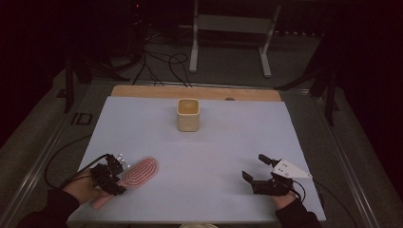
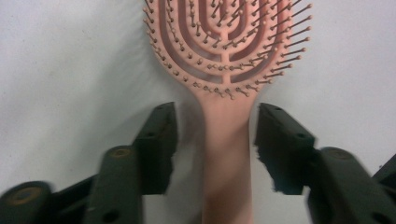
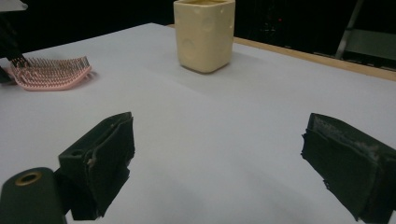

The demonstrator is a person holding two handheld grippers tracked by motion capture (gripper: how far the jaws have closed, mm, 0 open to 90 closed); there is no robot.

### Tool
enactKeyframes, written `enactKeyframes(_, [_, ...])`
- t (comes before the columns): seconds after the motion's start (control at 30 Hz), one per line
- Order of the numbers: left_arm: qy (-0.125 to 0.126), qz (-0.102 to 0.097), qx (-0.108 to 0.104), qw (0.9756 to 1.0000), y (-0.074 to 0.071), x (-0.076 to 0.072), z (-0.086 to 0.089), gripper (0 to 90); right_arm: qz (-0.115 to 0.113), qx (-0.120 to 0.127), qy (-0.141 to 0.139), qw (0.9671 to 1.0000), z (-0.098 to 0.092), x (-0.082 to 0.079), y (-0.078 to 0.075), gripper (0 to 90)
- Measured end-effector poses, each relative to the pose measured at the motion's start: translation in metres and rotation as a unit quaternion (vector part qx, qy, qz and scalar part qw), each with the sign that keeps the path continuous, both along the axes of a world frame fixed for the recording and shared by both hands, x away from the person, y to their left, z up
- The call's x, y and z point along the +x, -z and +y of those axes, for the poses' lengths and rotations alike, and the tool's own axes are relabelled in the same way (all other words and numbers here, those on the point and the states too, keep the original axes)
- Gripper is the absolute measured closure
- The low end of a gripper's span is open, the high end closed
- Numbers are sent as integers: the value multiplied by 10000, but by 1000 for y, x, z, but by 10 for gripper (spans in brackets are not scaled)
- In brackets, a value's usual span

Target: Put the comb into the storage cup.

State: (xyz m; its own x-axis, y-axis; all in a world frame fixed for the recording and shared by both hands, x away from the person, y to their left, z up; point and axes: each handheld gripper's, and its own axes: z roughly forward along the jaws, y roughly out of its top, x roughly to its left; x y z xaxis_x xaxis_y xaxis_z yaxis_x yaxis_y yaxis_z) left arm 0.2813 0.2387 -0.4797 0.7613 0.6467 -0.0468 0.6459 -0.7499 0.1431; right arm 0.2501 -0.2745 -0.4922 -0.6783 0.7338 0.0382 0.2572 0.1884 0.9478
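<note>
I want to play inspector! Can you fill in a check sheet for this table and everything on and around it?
Surface: white table sheet, wooden strip along the far edge.
Job's things: pink hairbrush lying bristles up, handle towards the person.
Clutter: cream square cup standing upright, apart from the brush.
Grippers: left tongs straddle the brush handle, a gap on both sides, not gripping yet; right tongs wide open, nothing between them.
Cables: black cable trailing from each gripper; more cables on the floor behind the table.
Surroundings: dark room, grey metal frame legs on the floor beyond.
</note>
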Motion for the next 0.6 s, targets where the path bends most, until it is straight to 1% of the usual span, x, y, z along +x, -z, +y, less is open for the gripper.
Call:
enactKeyframes(0.1, [-28, 5, 40, 10000, 1, 1, -1, 566, -5, -15, 0, 10000, 0, 0, 0, 90])
enactKeyframes(0.13, [-19, 17, 40, 10000, 1, 1, -1, 566, -5, -15, 0, 10000, 0, 0, 0, 90])
enactKeyframes(0.2, [-20, 31, 29, 10000, 1, 2, -2, 595, -3, -2, 1, 10000, 0, 0, 0, 90])
enactKeyframes(0.23, [-5, 54, 56, 10000, 1, 2, -3, 595, -24, -13, 7, 10000, 0, 0, -1, 90])
enactKeyframes(0.4, [36, 105, 85, 9999, 1, 2, -6, 657, -5, -14, 5, 10000, 0, 0, -1, 90])
enactKeyframes(0.43, [36, 105, 85, 9999, 1, 2, -6, 657, -28, -21, -5, 10000, 0, -1, -1, 90])
enactKeyframes(0.5, [17, 175, 173, 9997, 2, 3, -8, 671, -3, -2, -5, 10000, 0, 0, 0, 90])
enactKeyframes(0.6, [8, 203, 195, 9996, 3, 4, -9, 676, -26, -23, -2, 10000, 0, 0, -1, 90])
